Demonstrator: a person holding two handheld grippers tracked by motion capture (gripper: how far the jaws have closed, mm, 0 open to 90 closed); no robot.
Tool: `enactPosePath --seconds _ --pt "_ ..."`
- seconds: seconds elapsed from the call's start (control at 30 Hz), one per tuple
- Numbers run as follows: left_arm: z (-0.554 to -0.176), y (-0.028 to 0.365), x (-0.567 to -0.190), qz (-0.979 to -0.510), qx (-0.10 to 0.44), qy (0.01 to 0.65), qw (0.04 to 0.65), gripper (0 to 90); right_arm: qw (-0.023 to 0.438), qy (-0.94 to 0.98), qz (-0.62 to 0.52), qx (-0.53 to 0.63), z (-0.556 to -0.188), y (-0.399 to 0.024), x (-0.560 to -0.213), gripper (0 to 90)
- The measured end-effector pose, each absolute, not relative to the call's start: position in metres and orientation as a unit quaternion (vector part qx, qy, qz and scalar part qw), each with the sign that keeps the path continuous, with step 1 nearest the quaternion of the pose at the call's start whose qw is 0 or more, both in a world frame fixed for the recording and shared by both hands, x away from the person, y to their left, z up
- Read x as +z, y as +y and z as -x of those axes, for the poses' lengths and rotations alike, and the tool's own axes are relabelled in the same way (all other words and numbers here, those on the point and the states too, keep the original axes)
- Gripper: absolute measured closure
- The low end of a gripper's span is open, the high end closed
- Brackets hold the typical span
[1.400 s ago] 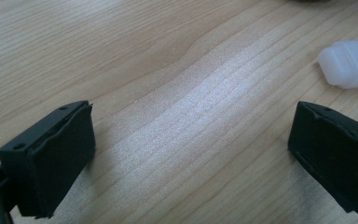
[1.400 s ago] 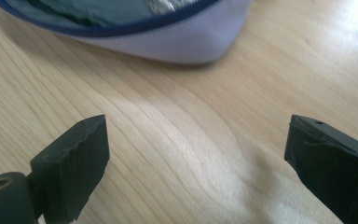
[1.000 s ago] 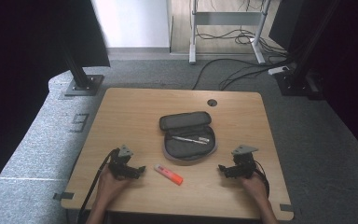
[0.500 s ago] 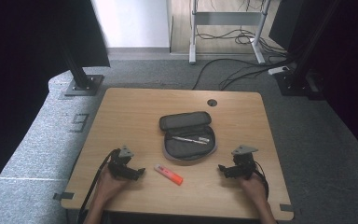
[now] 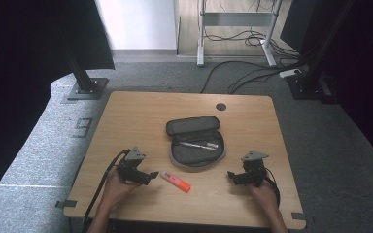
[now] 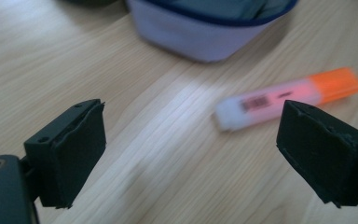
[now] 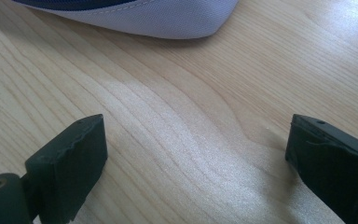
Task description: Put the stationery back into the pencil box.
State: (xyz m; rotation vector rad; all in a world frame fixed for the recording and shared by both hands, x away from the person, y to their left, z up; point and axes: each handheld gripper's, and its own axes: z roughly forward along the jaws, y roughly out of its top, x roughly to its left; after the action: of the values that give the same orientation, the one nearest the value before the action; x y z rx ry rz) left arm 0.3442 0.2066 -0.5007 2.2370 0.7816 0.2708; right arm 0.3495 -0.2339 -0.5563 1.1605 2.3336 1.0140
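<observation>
Barely anything moved since a second ago, just the left gripper nudged a touch toward the marker; right gripper sits where it was. Count on the table: one open case at centre, one pen inside it, one orange-capped marker at about 7 o'clock from the case, two grippers at 7 and 5. Both jaws are spread wide, holding nothing. Left gripper view catches the marker's barcode label just ahead of its jaws, which the high view can't resolve; right gripper view gets the case edge and bare wood.
</observation>
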Motion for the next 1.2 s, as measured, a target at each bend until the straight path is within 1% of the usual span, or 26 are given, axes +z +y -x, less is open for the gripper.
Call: enactPosePath --seconds 0.27,0.4,0.67,1.03,1.2 --pt "-0.344 0.177 -0.498 -0.889 0.081 0.254 0.372 11.2 0.171 0.822 -0.409 0.357 -0.35 -0.234 -0.556 5.2" --pt "-0.345 0.167 -0.503 -0.895 0.064 0.235 0.374 13.9 0.171 0.822 -0.409 0.357 -0.35 -0.234 -0.556 5.2" --pt "-0.347 0.147 -0.516 -0.906 0.055 0.206 0.367 14.6 0.171 0.822 -0.409 0.357 -0.35 -0.234 -0.556 5.2" --pt "-0.353 0.139 -0.535 -0.917 0.033 0.185 0.353 15.8 0.171 0.822 -0.409 0.358 -0.35 -0.234 -0.556 5.2" --pt "-0.35 0.137 -0.539 -0.926 0.036 0.17 0.336 21.9 0.171 0.822 -0.409 0.358 -0.35 -0.234 -0.556 5.2"
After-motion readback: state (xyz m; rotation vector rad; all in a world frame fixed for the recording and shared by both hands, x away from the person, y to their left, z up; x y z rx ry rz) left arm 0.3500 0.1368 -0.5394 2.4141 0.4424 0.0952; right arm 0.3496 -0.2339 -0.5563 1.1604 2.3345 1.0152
